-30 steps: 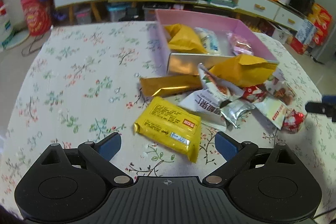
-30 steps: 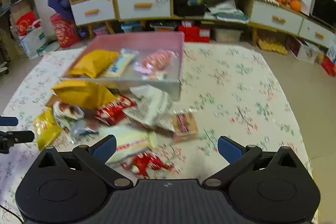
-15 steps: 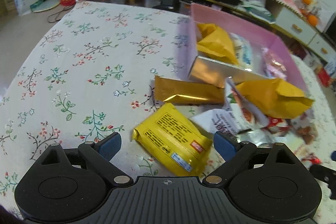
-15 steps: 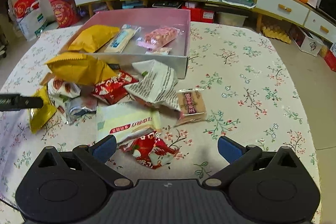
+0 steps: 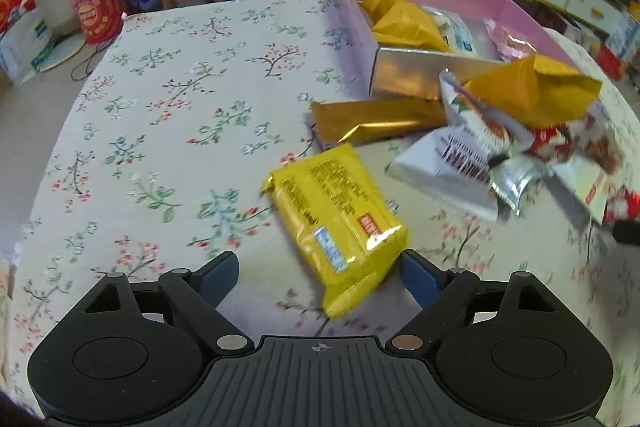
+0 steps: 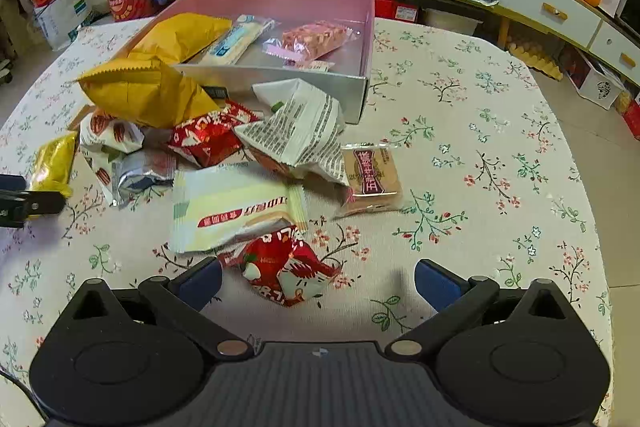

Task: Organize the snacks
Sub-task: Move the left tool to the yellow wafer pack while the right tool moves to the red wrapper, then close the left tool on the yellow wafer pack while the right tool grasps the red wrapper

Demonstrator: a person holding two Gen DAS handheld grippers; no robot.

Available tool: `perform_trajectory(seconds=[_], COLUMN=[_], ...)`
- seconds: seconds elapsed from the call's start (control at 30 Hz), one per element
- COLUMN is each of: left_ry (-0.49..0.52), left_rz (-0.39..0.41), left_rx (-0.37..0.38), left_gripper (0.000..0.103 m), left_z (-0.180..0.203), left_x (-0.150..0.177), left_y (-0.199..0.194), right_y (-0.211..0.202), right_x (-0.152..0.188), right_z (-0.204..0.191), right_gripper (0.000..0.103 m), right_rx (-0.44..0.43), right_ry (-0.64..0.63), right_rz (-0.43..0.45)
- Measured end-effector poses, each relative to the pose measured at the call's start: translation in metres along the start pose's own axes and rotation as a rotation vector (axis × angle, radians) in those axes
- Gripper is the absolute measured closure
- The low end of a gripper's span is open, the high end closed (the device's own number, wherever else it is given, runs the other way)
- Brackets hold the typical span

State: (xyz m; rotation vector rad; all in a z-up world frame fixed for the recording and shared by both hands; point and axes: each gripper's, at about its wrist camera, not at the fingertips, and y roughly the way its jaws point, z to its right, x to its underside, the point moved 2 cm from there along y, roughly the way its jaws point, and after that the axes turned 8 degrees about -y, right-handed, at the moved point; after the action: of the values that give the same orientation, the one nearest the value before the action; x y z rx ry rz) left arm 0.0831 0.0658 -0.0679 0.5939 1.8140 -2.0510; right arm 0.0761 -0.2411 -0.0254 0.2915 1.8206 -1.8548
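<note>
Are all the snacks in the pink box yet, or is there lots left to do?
Just started. Three snacks lie in the pink box: an orange bag, a white bar, a pink pack. In hand: the left claw is closing around the yellow pack, not gripping yet; the right claw is open over the red pack. Left: the pile on the table.

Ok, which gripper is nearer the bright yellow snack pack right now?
Left. The left gripper straddles the yellow snack pack, jaws closing around its near end. The right gripper hovers across the snack pile, over a red wrapper.
</note>
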Motion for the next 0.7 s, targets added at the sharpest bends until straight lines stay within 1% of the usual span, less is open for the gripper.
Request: perform_trajectory(seconds=[0.1, 0.2, 0.3, 0.43, 0.57, 0.63, 0.7], left_ry=[-0.001, -0.03, -0.057, -0.095, -0.128, -0.123, -0.099], left_rz=[0.015, 0.024, 0.029, 0.037, 0.054, 0.063, 0.072], left_rx=[0.049, 0.097, 0.129, 0.119, 0.106, 0.096, 0.076], left_gripper=[0.015, 0.015, 0.014, 0.015, 0.015, 0.019, 0.029], left_z=[-0.006, -0.006, 0.0, 0.006, 0.007, 0.007, 0.007], left_x=[0.003, 0.002, -0.002, -0.008, -0.013, -0.013, -0.011], left_y=[-0.004, -0.005, -0.005, 0.002, 0.006, 0.006, 0.005], right_y=[0.002, 0.004, 0.006, 0.009, 0.01, 0.011, 0.011], right_x=[0.002, 0.003, 0.004, 0.005, 0.004, 0.003, 0.004], right_z=[-0.004, -0.008, -0.013, -0.02, -0.02, -0.021, -0.021], right_gripper=[0.024, 0.024, 0.024, 0.024, 0.024, 0.024, 0.024], right_rx=[-0.004, -0.015, -0.015, -0.024, -0.038, -0.042, -0.045], right_ry=[-0.023, -0.043, -0.068, -0.086, -0.071, -0.059, -0.053], right_rz=[-0.006, -0.014, -0.021, -0.023, -0.015, -0.011, -0.004])
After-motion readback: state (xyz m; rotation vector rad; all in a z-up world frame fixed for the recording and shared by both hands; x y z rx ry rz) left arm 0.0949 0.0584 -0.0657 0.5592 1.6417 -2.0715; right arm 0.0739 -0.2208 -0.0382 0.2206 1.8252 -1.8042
